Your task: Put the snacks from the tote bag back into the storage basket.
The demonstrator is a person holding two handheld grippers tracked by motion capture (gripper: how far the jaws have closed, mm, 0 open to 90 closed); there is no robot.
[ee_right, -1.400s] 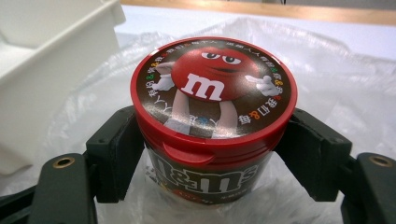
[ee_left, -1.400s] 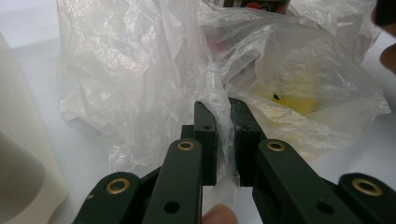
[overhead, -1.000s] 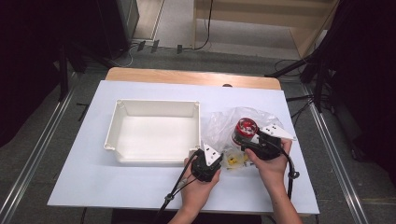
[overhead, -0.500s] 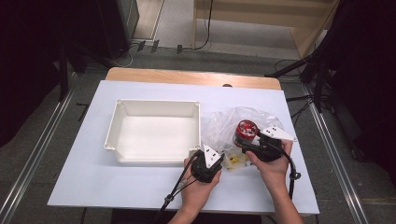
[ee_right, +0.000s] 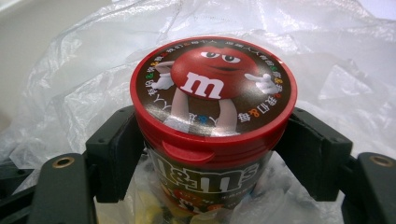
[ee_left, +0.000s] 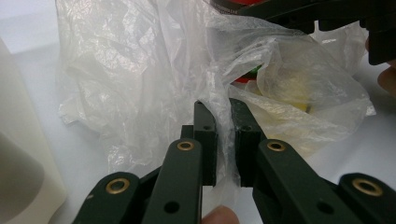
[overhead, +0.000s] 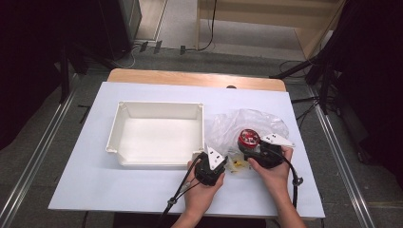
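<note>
A: Progress? The tub (ee_right: 212, 126) is clamped below its red lid between the right claw's (overhead: 250, 148) jaws, upright, partly raised out of the bag (overhead: 247, 124). Judged about halfway: gripped, not yet clear of the plastic.

B: Left claw (ee_left: 223, 140)? Nearly closed, a fold of bag film is pinched between the pads (ee_left: 205, 140). The bag looks to be held down while the tub is drawn out.

A: Contents? Something yellow (ee_left: 289, 88) is seen through the film, beyond the left claw's tips and below the tub; what it is can't be told.

B: Bin (overhead: 157, 135)? White, nothing seen inside, just beside the left claw on its outer side, away from the right claw.

A: Left to do, as judged: tub freed from the bag, likely set in the bin; yellow item possibly to follow.
</note>
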